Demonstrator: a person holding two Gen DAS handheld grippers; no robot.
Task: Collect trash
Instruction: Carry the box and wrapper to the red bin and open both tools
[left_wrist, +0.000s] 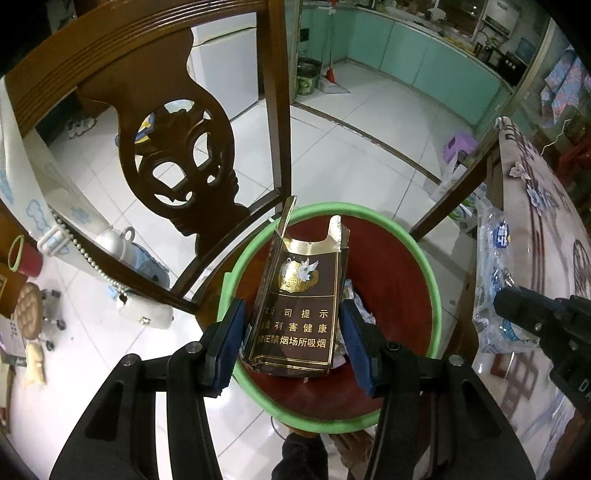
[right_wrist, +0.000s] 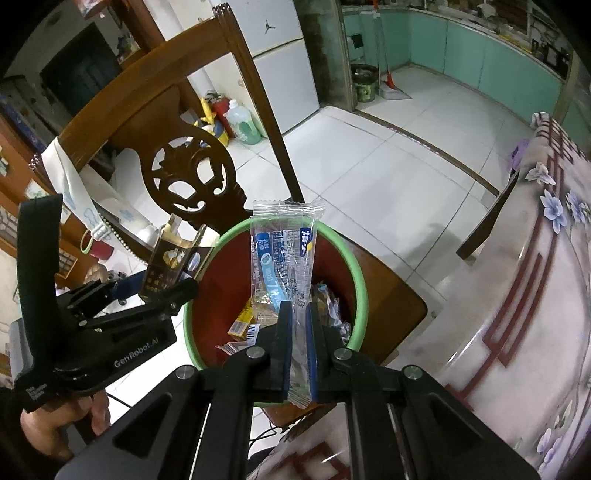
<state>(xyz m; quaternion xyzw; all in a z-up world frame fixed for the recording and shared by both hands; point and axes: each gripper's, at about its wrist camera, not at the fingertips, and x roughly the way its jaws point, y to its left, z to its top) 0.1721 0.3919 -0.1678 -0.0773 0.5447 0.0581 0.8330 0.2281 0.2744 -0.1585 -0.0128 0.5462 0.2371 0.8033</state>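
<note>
The bin (right_wrist: 360, 291) stands on a chair seat (right_wrist: 399, 295), with the chair back (right_wrist: 192, 177) at its 10 o'clock and the table (right_wrist: 517, 295) at its 3 o'clock. Wrappers (right_wrist: 243, 326) lie inside the bin. Over its opening hang 2 items: the carton (left_wrist: 299, 310) at 9 o'clock, the clear packet (right_wrist: 284, 258) beside it at 3 o'clock.

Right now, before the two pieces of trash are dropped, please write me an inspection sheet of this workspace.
Surface: wooden chair seat bears the bin; floral tablecloth to the right.
Job's things: red bin with green rim, trash inside; brown cigarette pack; clear snack wrapper.
Clutter: nothing seen on the seat.
Grippers: left gripper grips the pack; right gripper pinches the wrapper; both over the bin.
Cables: thin dark cable below the bin.
Surroundings: tiled floor, fridge, teal cabinets.
</note>
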